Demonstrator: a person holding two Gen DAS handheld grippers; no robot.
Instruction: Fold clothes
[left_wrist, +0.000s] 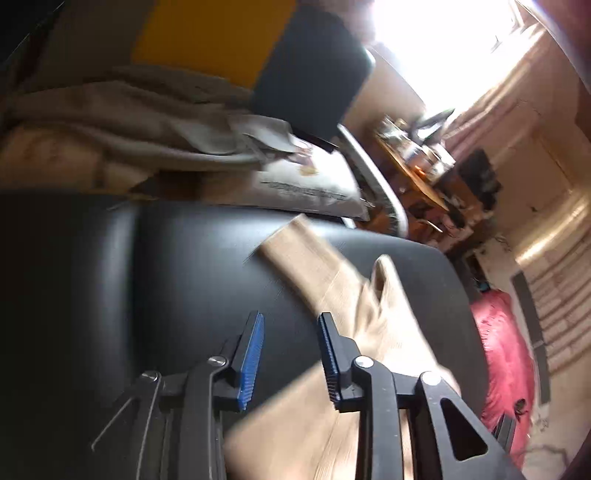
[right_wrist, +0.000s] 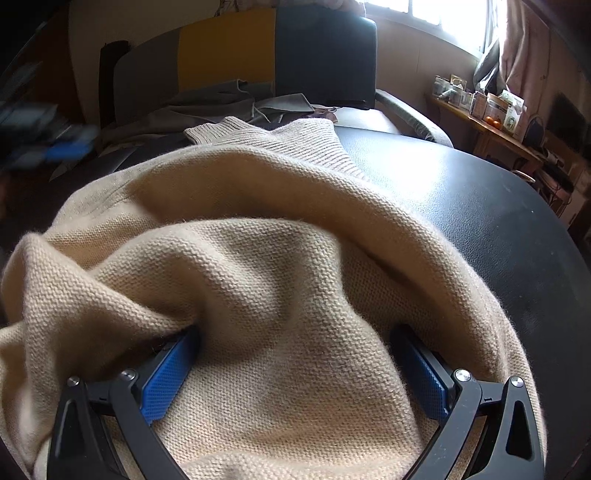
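Blue ribbed pads line both of your grippers. Your left gripper (left_wrist: 291, 354) is partly open with nothing between its pads; only the black table (left_wrist: 177, 266) shows in the gap. Its right finger passes over the edge of the beige knit sweater (left_wrist: 332, 280), and you cannot tell from this blurred view whether it touches the cloth.

Your right gripper (right_wrist: 295, 369) stands wide apart, both pads sunk in the sweater (right_wrist: 258, 229). A broad swell of knit fills the space between them. Folds drape over the left pad (right_wrist: 166, 380) and crowd against the right one, yet whether the pads press the cloth cannot be told.

The sweater lies bunched on the table (right_wrist: 480, 206), taking up its near and left part. A ribbed cuff or hem (right_wrist: 221, 129) reaches toward the far edge.

Beyond the table sits a sofa (right_wrist: 225, 48) with grey, yellow and dark panels, grey clothes (right_wrist: 221, 99) heaped on its seat. To the right, a cluttered wooden shelf (right_wrist: 491, 125) stands under a bright window (right_wrist: 443, 14).
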